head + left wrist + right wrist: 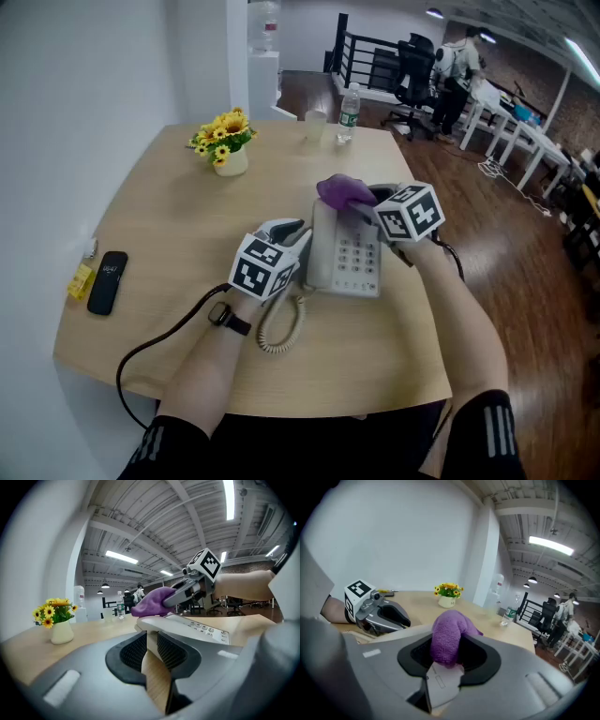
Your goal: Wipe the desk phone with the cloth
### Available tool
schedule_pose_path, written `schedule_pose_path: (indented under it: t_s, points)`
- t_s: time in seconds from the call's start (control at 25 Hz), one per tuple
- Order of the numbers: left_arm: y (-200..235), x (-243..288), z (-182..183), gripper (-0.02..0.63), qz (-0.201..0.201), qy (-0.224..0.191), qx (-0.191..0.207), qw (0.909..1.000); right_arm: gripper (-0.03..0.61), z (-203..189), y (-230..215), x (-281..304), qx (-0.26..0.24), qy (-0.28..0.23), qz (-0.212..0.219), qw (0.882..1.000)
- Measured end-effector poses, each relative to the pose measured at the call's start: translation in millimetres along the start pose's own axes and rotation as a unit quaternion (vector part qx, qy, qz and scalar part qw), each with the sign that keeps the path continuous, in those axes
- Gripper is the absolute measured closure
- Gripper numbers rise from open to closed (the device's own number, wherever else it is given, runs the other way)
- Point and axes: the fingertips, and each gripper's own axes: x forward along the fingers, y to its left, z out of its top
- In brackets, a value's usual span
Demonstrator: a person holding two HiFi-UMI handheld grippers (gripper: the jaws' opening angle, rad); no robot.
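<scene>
Now clamping the purple cloth [448, 631] tight in the jaws of the right gripper [446, 649], pressing it onto the 12 o'clock end of the desk phone [352, 258], mid-worktop [169, 206]. Pinching the phone's 9 o'clock edge in the narrowly parted jaws of the left gripper [152, 644]. Farther off: flower pot [228, 152] at 11 o'clock, water bottle [348, 111] at 12, dark mobile phone [107, 281] at 9.

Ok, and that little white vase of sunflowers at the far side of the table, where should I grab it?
Take the vase by its white body, below the sunflowers, with jaws level, coming in from the near side over the table. It stands upright and the blooms spread over its mouth, so a top grip would likely crush them.
</scene>
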Motion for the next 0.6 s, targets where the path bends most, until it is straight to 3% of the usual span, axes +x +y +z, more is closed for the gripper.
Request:
schedule_pose_path:
  t_s: [0.32, 0.6]
  points:
    - [0.7, -0.7, 0.5, 0.549, -0.002, 0.002, -0.001, 1.0, 0.448, -29.2, -3.8, 24.2, -0.003, 0.066, 0.003, 0.998]
    - [1.7, -0.7, -0.2, 0.549, -0.001, 0.002, -0.001, 1.0, 0.448, -62.8, -44.3, -14.3, 0.002, 0.106, -0.049, 0.993]
